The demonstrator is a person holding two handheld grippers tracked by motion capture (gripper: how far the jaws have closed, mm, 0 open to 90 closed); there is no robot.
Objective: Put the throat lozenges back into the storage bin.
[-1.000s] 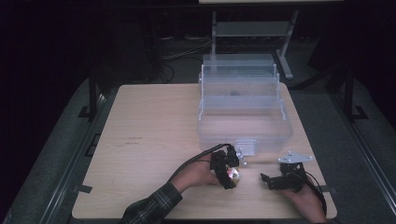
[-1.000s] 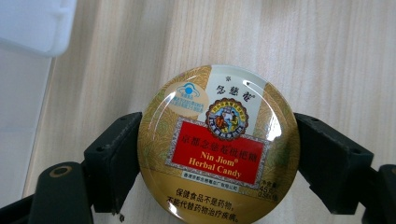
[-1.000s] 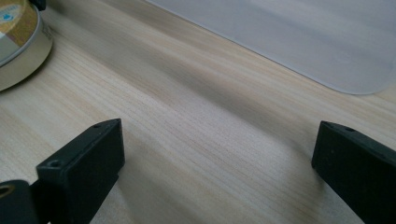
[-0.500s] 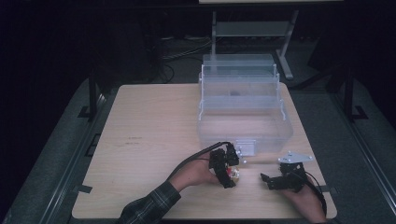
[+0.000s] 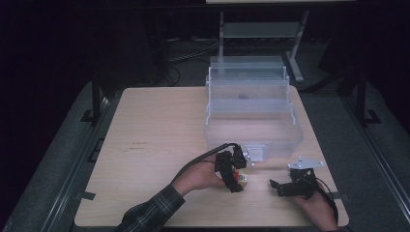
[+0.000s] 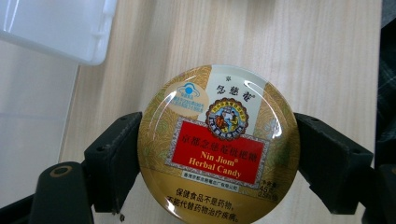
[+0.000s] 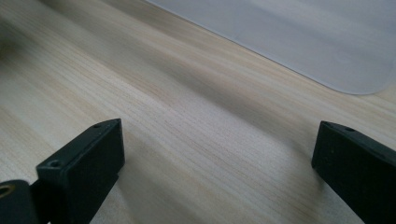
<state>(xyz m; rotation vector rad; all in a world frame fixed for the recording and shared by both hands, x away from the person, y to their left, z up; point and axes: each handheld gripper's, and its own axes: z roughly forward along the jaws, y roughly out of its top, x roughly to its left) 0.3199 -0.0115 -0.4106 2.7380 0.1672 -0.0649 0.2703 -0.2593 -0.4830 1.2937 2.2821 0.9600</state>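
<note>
A round gold candy tin (image 6: 218, 147) with a red "Nin Jiom Herbal Candy" label sits between the two black jaws of my left gripper (image 6: 217, 161), which is shut on its sides. In the high view that gripper (image 5: 235, 175) is near the table's front middle, pointing down, with the tin (image 5: 240, 178) just a small bright spot beneath it. My right gripper (image 5: 278, 186) lies low over the table at the front right, jaws spread wide apart with bare wood between them (image 7: 219, 154). A clear plastic tiered box (image 5: 251, 113) stands open behind both grippers.
The wooden table (image 5: 154, 140) has wide free room on its left half. The clear box's corner (image 6: 56, 28) lies close to the tin, and its edge (image 7: 299, 42) is just ahead of the right gripper. A metal stand (image 5: 261, 29) is beyond the table.
The left gripper has shifted very slightly with the tin between its jaws. The right gripper has stayed in place.
</note>
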